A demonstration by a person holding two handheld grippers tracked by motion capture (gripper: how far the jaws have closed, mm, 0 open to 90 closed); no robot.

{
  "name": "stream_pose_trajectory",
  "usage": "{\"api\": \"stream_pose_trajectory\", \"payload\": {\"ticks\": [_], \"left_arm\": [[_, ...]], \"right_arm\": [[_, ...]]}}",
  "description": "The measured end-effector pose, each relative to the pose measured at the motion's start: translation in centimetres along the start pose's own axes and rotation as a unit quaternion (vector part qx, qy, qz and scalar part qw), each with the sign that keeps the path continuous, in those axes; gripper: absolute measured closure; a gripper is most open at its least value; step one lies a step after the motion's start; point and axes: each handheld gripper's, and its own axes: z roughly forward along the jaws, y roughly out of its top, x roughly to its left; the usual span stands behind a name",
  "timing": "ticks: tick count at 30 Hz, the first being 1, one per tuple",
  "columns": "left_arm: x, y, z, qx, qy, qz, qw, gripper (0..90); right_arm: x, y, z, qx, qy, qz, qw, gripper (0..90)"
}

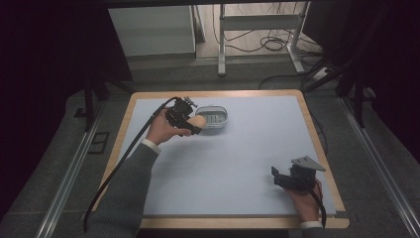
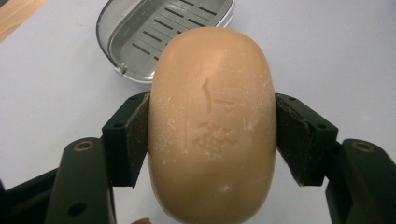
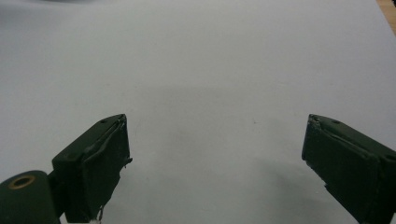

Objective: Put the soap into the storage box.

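In the high view, the left hand (image 1: 161, 129) holds the left gripper (image 1: 190, 120) over the far-left part of the table (image 1: 237, 148), whose surface is a flat, matte pale-grey sheet framed by a light wooden rim. A black cable (image 1: 126, 158) trails from this gripper back along the grey sleeve (image 1: 130, 188).

In the left gripper view, the left gripper (image 2: 212, 135) is clamped on a bar of soap (image 2: 212, 126). The soap is a smooth, rounded oval, tan in colour, with a dull, slightly powdery surface and characters pressed into its upper face. The black, flat pads (image 2: 135, 135) press against its two long sides.

Just beyond the soap sits the soap dish (image 2: 159, 32), an oval of shiny metal with a raised rim and a slotted drain insert. In the high view the soap (image 1: 198, 121) is held just beside the soap dish (image 1: 214, 116), at its near-left edge.

At the near-right corner of the table, the right hand (image 1: 304, 198) holds the right gripper (image 1: 277, 177), which carries a grey three-cornered plate (image 1: 308, 163). In the right gripper view, the right gripper (image 3: 217, 158) stands released, jaws wide apart above bare matte sheet, its pads (image 3: 107, 158) dark and worn at the edges.
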Motion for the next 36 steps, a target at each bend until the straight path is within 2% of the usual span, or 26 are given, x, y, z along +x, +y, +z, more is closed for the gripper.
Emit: {"api": "stream_pose_trajectory", "payload": {"ticks": [2, 6, 15, 19, 23, 24, 28, 30, 36], "left_arm": [[0.1, 0.2, 0.2, 0.003, 0.003, 0.002, 1.0, 32.5], [0.3, 0.7, 0.5, 0.0, -0.007, -0.003, 1.0, 32.5], [0.7, 2.1, 1.3, 0.003, -0.007, 0.003, 1.0, 32.5], [1.0, 2.4, 1.6, 0.011, 0.001, 0.004, 0.9999, 32.5], [1.2, 2.8, 1.8, 0.009, -0.001, 0.003, 1.0, 32.5], [1.3, 3.0, 1.8, 0.014, 0.0, 0.008, 0.9999, 32.5], [1.4, 3.3, 2.0, 0.006, -0.002, 0.005, 1.0, 32.5], [1.4, 3.8, 2.4, 0.015, 0.003, 0.013, 0.9998, 32.5], [1.7, 4.7, 3.5, 0.013, -0.002, 0.022, 0.9997, 32.5]], "right_arm": [[0.0, 0.0, 0.0, 0.0, 0.0, 0.001, 1.0, 7.8], [0.0, 0.0, 0.0, 0.0, -0.001, 0.001, 1.0, 7.8], [-0.1, 0.0, 0.0, 0.001, 0.001, 0.003, 1.0, 7.8], [-0.1, 0.0, 0.0, 0.0, 0.0, 0.003, 1.0, 7.8], [0.0, 0.0, 0.0, 0.002, -0.001, 0.003, 1.0, 7.8], [-0.1, 0.0, 0.0, 0.002, -0.001, 0.003, 1.0, 7.8], [-0.1, 0.0, 0.0, 0.002, -0.001, 0.003, 1.0, 7.8], [-0.1, 0.0, 0.0, 0.002, -0.001, 0.003, 1.0, 7.8], [-0.1, 0.0, 0.1, 0.003, -0.002, 0.005, 1.0, 7.9]]}}
